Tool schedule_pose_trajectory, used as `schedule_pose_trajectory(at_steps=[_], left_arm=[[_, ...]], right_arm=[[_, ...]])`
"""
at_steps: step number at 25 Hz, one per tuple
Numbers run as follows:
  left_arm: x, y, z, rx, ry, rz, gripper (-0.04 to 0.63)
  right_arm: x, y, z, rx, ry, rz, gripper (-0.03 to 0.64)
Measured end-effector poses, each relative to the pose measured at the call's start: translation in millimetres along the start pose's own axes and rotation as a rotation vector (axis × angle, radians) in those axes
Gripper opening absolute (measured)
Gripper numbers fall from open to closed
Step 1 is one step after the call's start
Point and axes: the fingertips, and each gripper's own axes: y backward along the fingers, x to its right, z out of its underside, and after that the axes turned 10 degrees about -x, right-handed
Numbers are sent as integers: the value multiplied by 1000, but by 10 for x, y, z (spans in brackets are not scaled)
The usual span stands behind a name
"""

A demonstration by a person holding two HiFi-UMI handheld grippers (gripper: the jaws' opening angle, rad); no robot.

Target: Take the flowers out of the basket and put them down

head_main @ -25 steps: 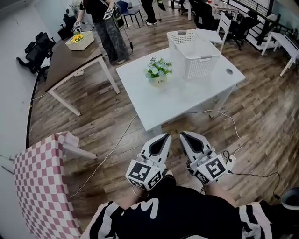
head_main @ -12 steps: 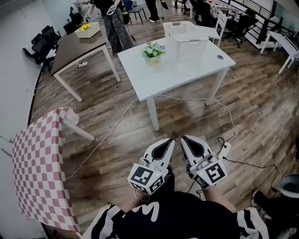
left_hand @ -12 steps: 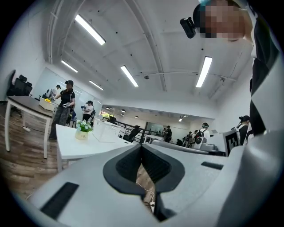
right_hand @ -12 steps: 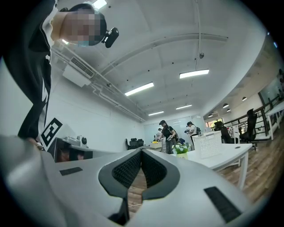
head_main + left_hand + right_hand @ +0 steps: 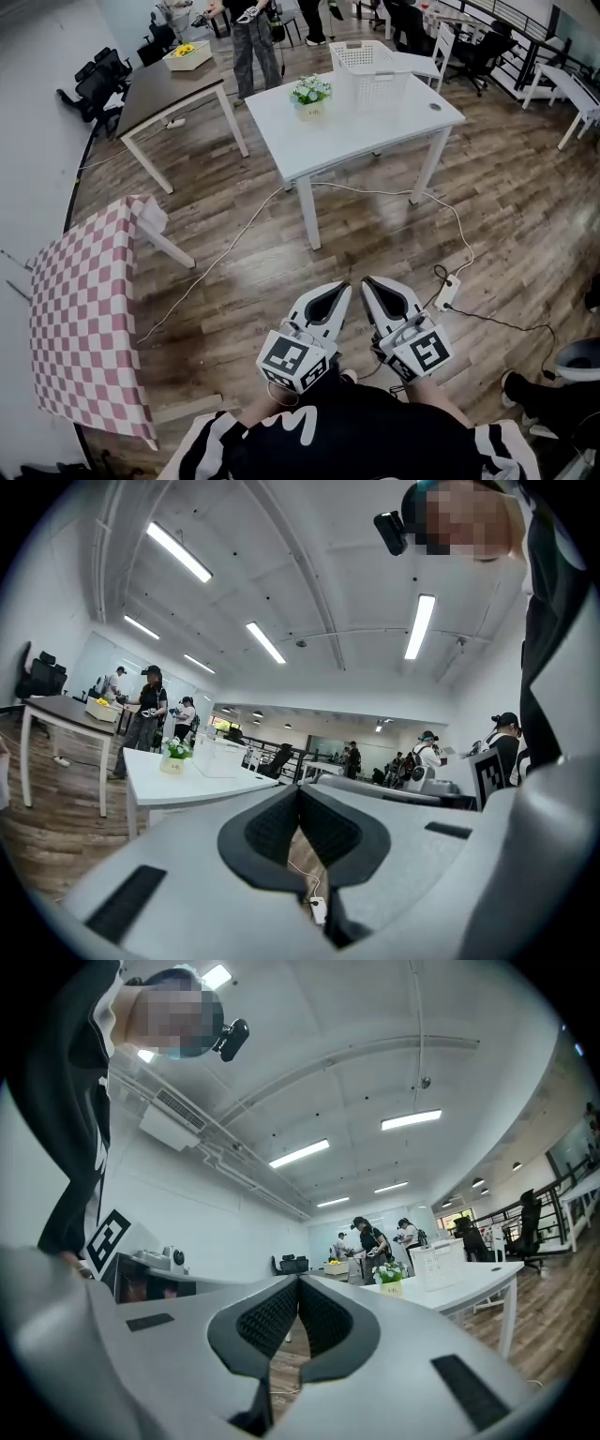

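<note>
Left gripper [image 5: 341, 288] and right gripper [image 5: 367, 282] jaws are both shut and empty, probably since the flowers [image 5: 310, 91] already sit beside the basket [image 5: 370, 66] on the bench [image 5: 366, 127] far ahead.

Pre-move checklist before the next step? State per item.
1. Left gripper empty, jaws together: ok.
2. Right gripper empty, jaws together: ok.
3. Flowers out of the basket, upright on the white table beside it: ok.
4. Nothing left inside the basket: cannot tell, too far off.
5. Table within reach: not ok, it stands well off across the floor.
6. Walking path free: not ok, a cable and a power strip lie on the floor.
</note>
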Motion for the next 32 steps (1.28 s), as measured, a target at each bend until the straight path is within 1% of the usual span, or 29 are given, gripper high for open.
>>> schedule_pose_trajectory(at_steps=[4,7,10,15,23,32], left_arm=[[48,112,80,-26,-5,14,5],[-9,244,66,-18,-1,5,5],[-123,344,27,-6,-1,-5,5],[-278,474,-28,8,-1,-4,5],[-505,635,-64,17,3,-7,5],[-648,758,-26,11,14,9,5]], right_arm=[[-106,26,17,3,-2,1,17],[-223,-43,95,-16,-10,-3,17],[-324,-155,171,-49,37,10,17],[-501,-311,61,-26,86,-4,17],[-646,-490,59,-27,72,0,17],[-784,-623,82,-29,78,10,17]])
